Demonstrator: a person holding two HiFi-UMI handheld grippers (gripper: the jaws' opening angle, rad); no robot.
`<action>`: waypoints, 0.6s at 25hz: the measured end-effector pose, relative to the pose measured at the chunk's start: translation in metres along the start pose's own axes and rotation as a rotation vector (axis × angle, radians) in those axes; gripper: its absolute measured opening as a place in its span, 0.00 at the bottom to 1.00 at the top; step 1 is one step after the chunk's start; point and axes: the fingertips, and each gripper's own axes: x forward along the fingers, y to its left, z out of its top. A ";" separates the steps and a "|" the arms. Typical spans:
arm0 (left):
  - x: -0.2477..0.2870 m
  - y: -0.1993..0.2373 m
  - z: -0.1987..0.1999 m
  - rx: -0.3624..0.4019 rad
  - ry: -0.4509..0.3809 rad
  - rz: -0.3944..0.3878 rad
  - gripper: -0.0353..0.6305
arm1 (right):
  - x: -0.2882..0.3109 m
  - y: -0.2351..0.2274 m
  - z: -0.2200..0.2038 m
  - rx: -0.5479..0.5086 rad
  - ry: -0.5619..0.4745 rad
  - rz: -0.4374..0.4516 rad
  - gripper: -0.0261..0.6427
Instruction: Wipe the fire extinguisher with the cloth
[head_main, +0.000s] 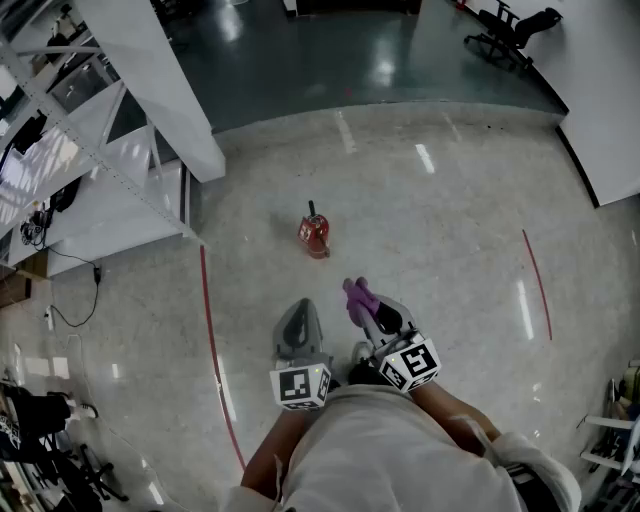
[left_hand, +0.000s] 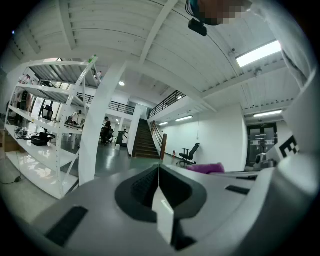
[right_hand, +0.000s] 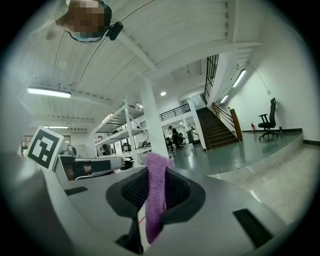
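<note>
A small red fire extinguisher (head_main: 314, 235) stands upright on the pale floor, well ahead of both grippers. My right gripper (head_main: 358, 294) is shut on a purple cloth (head_main: 358, 298); in the right gripper view the cloth (right_hand: 156, 195) hangs pinched between the two jaws. My left gripper (head_main: 300, 312) is beside it on the left, shut with nothing between its jaws, as the left gripper view (left_hand: 158, 172) shows. Both grippers are held level, close in front of the person's body. The extinguisher is in neither gripper view.
White metal shelving (head_main: 90, 150) stands at the left, with cables on the floor below it. Red tape lines (head_main: 213, 350) mark the floor left and right. An office chair (head_main: 510, 35) is at the far right, and stairs (left_hand: 145, 140) lie beyond.
</note>
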 end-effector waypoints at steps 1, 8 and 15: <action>0.001 0.000 -0.001 0.000 0.000 -0.001 0.06 | 0.001 -0.001 -0.001 0.001 0.001 -0.001 0.13; -0.002 -0.002 -0.003 -0.004 0.002 0.002 0.06 | -0.004 -0.003 -0.007 0.008 0.004 -0.005 0.13; -0.002 0.000 -0.009 0.004 0.017 0.004 0.06 | -0.006 -0.006 -0.004 0.020 -0.008 -0.021 0.13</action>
